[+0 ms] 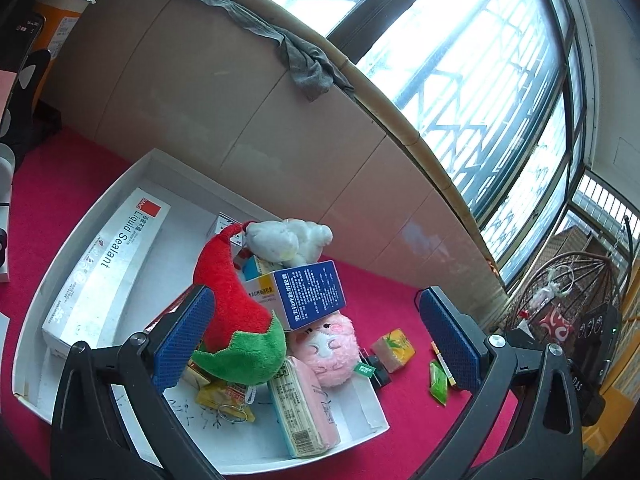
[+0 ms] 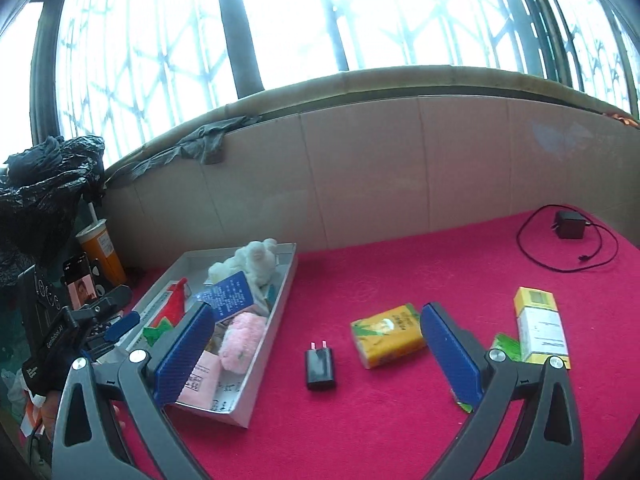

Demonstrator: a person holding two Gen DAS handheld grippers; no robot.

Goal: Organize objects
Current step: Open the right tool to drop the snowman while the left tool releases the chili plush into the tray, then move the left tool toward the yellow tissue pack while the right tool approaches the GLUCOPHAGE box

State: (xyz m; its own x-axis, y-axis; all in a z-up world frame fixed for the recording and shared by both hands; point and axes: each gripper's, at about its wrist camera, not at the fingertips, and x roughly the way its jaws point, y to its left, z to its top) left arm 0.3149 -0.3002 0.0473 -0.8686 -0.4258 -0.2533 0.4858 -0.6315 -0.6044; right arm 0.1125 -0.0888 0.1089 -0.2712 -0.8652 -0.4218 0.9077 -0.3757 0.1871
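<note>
Lying along the far side of the white tray point(image 1: 24, 360), a long white carton point(image 1: 106, 268) reads "Liquid Sealant". A blue medicine box point(image 1: 308, 294) in the pile carries Chinese print too small to read; beside it sit a red-and-green plush point(image 1: 236, 320) and a pink plush point(image 1: 328, 346). The left gripper point(image 1: 316, 338) hangs wide, holding nothing. The right gripper point(image 2: 316, 350) gapes wide and empty over the red cloth point(image 2: 400, 420), above a black charger plug point(image 2: 320, 368) and yellow tissue pack point(image 2: 386, 340). One finger partly hides a green sachet point(image 2: 506, 346).
</note>
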